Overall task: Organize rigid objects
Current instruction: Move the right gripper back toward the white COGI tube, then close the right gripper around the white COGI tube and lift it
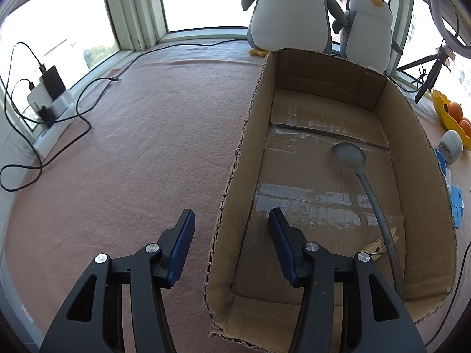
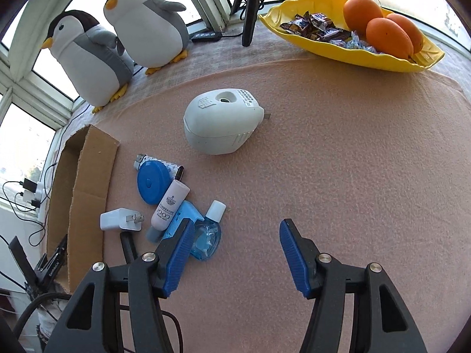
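So both tools, left (image 1: 232, 245) and right (image 2: 235, 254), are wide apart and hold nothing. The spoon (image 1: 365, 182) lies in the box (image 1: 232, 176); the bottle (image 2: 206, 235) waits beside it. My tool could knock that crowded pile.

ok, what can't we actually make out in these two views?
- Wooden clothespin in the cardboard box, left wrist view: partly covered by the grey spoon handle and the left tongs.
- Blue flat piece, right wrist view: buried under the white tube and small blue bottle; identity unclear.
- Lighter: mostly hidden by the blue round case.
- Box contents: not visible from the right wrist.
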`<state>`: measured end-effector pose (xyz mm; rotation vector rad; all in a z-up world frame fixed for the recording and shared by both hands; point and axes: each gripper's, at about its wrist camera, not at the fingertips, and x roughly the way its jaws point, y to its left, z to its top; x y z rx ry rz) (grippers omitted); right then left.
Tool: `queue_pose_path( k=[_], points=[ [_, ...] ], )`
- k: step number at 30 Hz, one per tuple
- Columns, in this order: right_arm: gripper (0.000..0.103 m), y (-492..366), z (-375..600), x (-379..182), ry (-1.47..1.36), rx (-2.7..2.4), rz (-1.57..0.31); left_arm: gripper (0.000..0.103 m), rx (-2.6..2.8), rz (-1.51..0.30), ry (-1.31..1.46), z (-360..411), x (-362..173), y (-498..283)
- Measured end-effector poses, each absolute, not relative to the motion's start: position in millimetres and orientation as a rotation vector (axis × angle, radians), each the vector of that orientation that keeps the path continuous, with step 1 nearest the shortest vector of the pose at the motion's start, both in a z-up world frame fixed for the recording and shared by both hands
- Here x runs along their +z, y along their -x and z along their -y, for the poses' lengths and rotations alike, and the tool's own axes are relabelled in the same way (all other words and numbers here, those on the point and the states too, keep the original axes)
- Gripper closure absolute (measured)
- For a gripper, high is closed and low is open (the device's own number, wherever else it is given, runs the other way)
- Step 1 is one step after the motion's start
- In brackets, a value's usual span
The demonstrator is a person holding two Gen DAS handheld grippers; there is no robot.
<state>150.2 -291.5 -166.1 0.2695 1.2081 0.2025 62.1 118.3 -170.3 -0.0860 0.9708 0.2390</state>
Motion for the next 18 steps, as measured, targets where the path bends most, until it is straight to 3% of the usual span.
queue_pose_path(
  k=[7, 18],
  points=[
    [0.06, -148, 279, -177, -0.26, 0.241, -1.245, 0.051, 0.239, -0.97, 0.085, -118, -170, -62],
    [0.06, -145, 272, -169, -0.249, 0.23, -1.207, 0.051, 0.238, -0.97, 0.091, -118, -171, -62]
  ],
)
